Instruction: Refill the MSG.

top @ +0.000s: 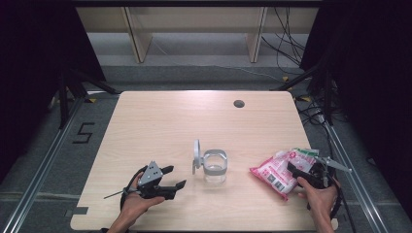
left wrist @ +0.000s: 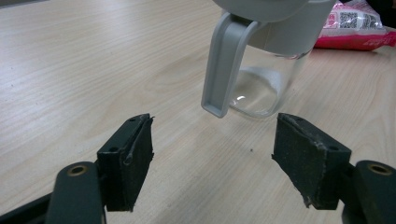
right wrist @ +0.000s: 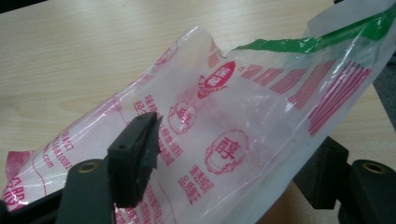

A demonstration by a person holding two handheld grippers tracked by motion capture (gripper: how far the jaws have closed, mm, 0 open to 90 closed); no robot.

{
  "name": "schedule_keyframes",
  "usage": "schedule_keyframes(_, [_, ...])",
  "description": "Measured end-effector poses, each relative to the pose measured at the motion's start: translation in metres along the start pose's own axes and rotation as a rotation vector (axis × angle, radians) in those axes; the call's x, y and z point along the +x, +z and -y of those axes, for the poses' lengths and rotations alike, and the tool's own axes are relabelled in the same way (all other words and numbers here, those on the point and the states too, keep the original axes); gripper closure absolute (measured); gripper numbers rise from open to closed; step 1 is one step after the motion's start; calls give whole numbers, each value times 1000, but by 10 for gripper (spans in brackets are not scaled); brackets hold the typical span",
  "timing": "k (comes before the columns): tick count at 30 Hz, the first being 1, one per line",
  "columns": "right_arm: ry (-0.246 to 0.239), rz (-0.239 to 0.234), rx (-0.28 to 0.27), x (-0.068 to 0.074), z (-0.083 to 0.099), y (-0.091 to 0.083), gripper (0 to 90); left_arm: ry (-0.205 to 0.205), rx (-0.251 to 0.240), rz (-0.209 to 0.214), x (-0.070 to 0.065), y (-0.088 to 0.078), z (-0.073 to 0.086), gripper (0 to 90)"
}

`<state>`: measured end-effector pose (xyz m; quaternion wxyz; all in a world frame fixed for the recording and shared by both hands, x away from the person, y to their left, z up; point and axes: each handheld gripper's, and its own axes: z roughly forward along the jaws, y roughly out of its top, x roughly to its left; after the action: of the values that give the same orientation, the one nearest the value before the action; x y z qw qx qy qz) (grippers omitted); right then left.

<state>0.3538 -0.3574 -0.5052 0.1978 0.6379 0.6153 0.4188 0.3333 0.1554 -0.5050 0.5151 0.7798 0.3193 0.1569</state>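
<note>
A clear glass jar (top: 214, 167) with a grey collar stands at the table's middle front, its grey lid (top: 197, 156) swung open to the left. In the left gripper view the jar (left wrist: 261, 88) and its hanging lid (left wrist: 224, 65) are just beyond my left gripper (left wrist: 217, 135). My left gripper (top: 177, 176) rests open and empty on the table left of the jar. A pink and white printed plastic bag (top: 274, 172) lies at the front right. My right gripper (top: 293, 172) straddles the bag's clear upper end (right wrist: 224, 107). The film passes loosely between its open jaws (right wrist: 238, 135).
The light wooden table (top: 160, 121) has a round grey cable hole (top: 238, 103) near its far edge. Cables (top: 286, 43) lie on the floor behind the table at the right. Metal rails run along both sides of the table.
</note>
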Motion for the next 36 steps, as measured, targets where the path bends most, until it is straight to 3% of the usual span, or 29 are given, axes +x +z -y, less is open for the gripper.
schedule_keyframes(1, [8, 6, 10, 1, 0, -1, 345, 18, -3, 3, 1, 0, -1, 279])
schedule_keyframes(2, [3, 7, 12, 0, 0, -1, 356, 0, -4, -4, 0, 0, -1, 279])
schedule_keyframes(5, [3, 9, 15, 0, 0, -1, 396, 2, 0, 2, 0, 0, 0, 279])
schedule_keyframes(7, [-37, -10, -11, -3, 0, 3, 437, 2, -2, 0, 0, 0, 0, 279])
schedule_keyframes(9, [-2, -6, 2, 0, 0, 3, 466, -1, -1, 3, 0, 1, 0, 279])
schedule_keyframes(12, [-7, -4, 5, 0, -1, 4, 512, 1, 1, -1, 0, 0, 0, 279])
schedule_keyframes(13, [-24, -2, 5, 0, -1, 5, 527, -5, -2, 0, 0, 1, 0, 279])
schedule_keyframes(14, [-66, 6, 4, -3, -2, 5, 555, 18, -4, 4, 1, 1, -1, 279])
schedule_keyframes(15, [-16, -9, 4, 1, -1, 5, 583, 2, 1, 0, 0, 1, 0, 279])
schedule_keyframes(16, [-53, -12, 2, -1, -2, 5, 601, 5, 4, -1, 0, 1, 0, 279])
schedule_keyframes(18, [-62, -4, -1, 0, -1, 6, 647, 3, -1, 6, 0, 1, 0, 279])
schedule_keyframes(20, [-106, 1, -1, -3, -2, 6, 707, -3, -2, 6, 0, 2, 0, 279])
schedule_keyframes(23, [-89, -16, 13, -2, -3, 3, 778, 3, 3, 1, 0, 1, 0, 279])
schedule_keyframes(24, [-104, 2, 14, -2, -3, 4, 801, 3, 2, 1, 0, 1, 0, 279])
schedule_keyframes(26, [-88, -23, -11, -1, -3, 4, 841, -2, -1, 6, 0, 2, 0, 279])
schedule_keyframes(27, [-103, -19, -12, -1, -3, 5, 872, 2, 2, 7, 0, 1, 1, 279])
schedule_keyframes(28, [-151, -16, -19, -3, -4, 6, 896, 2, 0, 7, 0, 1, 1, 279])
schedule_keyframes(29, [-156, -8, -12, -1, -4, 5, 900, 0, -1, 6, 0, 1, 0, 279])
schedule_keyframes(30, [-167, -37, -17, -1, -4, 6, 900, 0, -2, 8, 0, 2, 0, 279])
schedule_keyframes(33, [-207, -17, -18, 2, -5, 5, 900, -2, 0, 9, 0, 2, 1, 279])
schedule_keyframes(34, [-183, -17, -11, 7, -5, 3, 900, 0, 0, 8, 0, 1, 1, 279])
schedule_keyframes(36, [-207, -13, -19, 9, -6, 2, 900, -5, -5, 9, 0, 2, 0, 279])
